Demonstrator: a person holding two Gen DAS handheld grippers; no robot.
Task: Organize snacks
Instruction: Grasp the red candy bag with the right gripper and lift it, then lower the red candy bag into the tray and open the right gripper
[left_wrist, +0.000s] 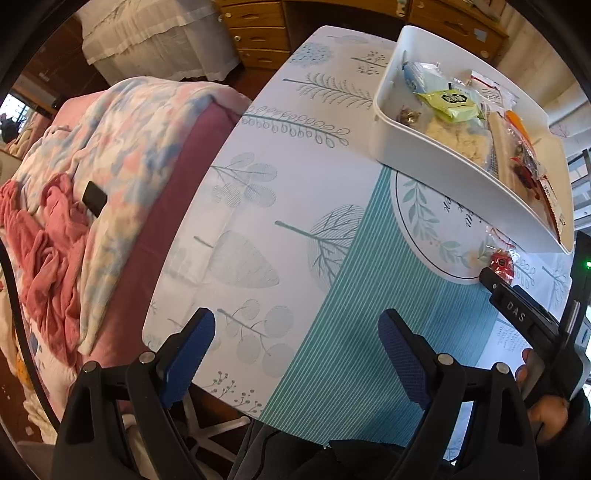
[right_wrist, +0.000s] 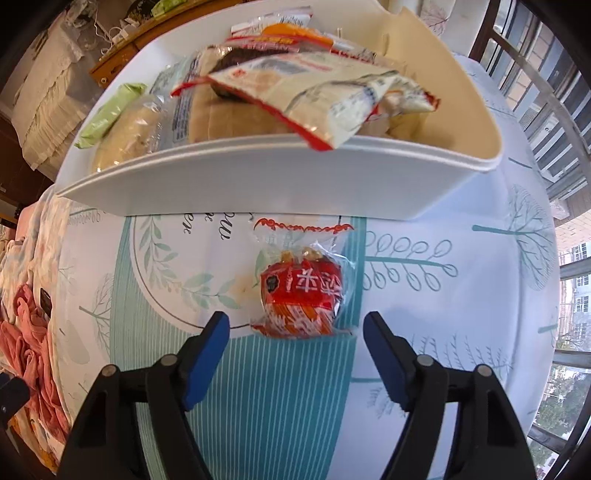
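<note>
A small red snack packet (right_wrist: 301, 295) in clear wrap lies on the patterned tablecloth, just in front of a white tray (right_wrist: 236, 184) piled with several snack bags. My right gripper (right_wrist: 297, 323) hangs over the packet's near end, open, its blue pads on either side and not touching it. In the left wrist view the same packet (left_wrist: 501, 263) lies beside the tray (left_wrist: 424, 158), with the right gripper's black finger (left_wrist: 517, 306) next to it. My left gripper (left_wrist: 295, 325) stands open over bare cloth, holding nothing.
The tablecloth (left_wrist: 295, 206) covers the table, whose left edge borders a bed with pink and floral bedding (left_wrist: 92, 184). Wooden drawers (left_wrist: 255, 33) stand behind. A window with a railing (right_wrist: 554, 147) lies to the right. A hand (left_wrist: 543, 402) holds the right gripper.
</note>
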